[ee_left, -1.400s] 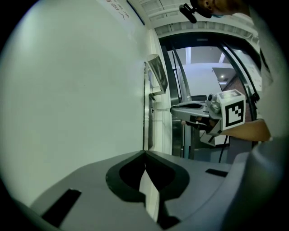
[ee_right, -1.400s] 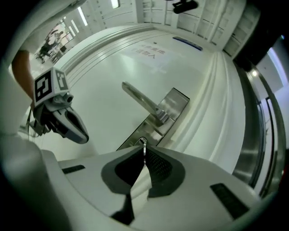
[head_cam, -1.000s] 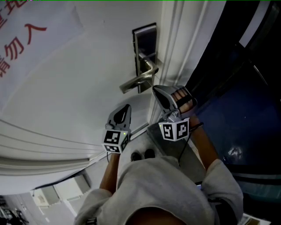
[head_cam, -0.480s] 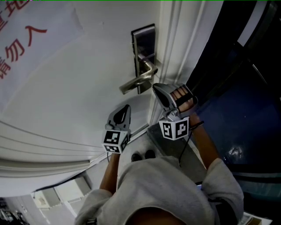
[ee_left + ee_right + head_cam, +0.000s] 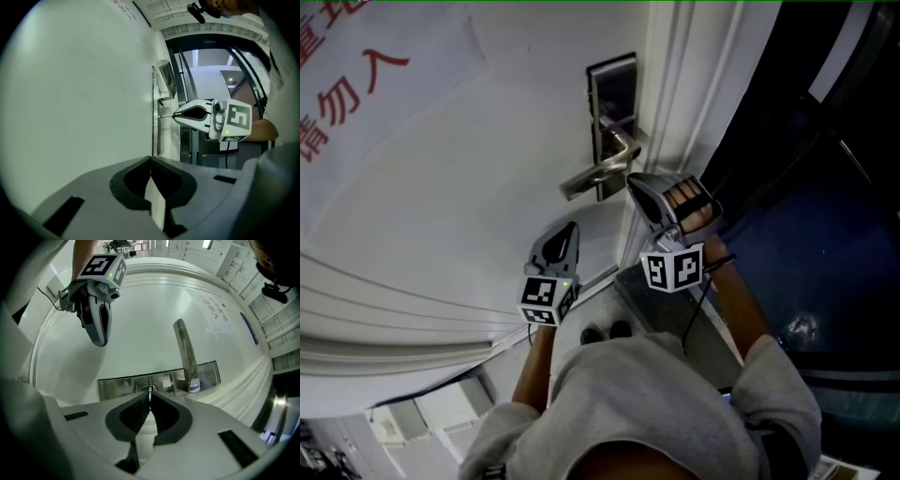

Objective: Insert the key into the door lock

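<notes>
So, the right claw (image 5: 150,395) is pinched shut on the key (image 5: 167,115). The key's thin blade pokes straight out past the tips, level, with its long axis square to the door (image 5: 478,197). The tip sits right at the lock plate (image 5: 117,386), just beside where the lever handle (image 5: 185,350) pivots. Side-on from the left gripper view, the blade bridges the small gap between claw tip and plate. It's either touching the keyway or barely started in, and I can't tell how deep.

Everything hangs on that line. The lock lies dead ahead of the claw along the key's own axis, so my guess is a straight push with no sideways drift. The left claw (image 5: 151,161) is closed on nothing, near the door but well apart from the lock, so the right hand is the nearer one.
</notes>
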Demonstrator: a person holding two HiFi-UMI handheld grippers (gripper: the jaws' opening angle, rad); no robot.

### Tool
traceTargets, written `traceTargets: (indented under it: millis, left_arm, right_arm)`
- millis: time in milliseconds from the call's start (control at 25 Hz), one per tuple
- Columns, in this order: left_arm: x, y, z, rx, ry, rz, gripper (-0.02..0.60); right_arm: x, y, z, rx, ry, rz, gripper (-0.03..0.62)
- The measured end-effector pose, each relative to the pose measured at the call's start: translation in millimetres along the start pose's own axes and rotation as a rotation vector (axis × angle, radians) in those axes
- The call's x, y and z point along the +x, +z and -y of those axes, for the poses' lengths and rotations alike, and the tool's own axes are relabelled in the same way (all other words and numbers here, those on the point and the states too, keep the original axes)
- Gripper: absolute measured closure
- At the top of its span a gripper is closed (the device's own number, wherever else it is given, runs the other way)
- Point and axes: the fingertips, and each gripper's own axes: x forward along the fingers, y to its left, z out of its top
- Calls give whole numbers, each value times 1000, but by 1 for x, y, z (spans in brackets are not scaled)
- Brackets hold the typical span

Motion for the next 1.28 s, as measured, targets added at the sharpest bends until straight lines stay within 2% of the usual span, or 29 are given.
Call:
traceTargets:
  millis: [560,1280]
  left_arm:
    - [4,-3,0,-8,-9,-5,563]
    - [-3,-6,-12,-13,23,-9,563]
  right_arm:
    - [13,1,1,-78,24,-13,565]
    - [32,1,0,-73,-10,-10,565]
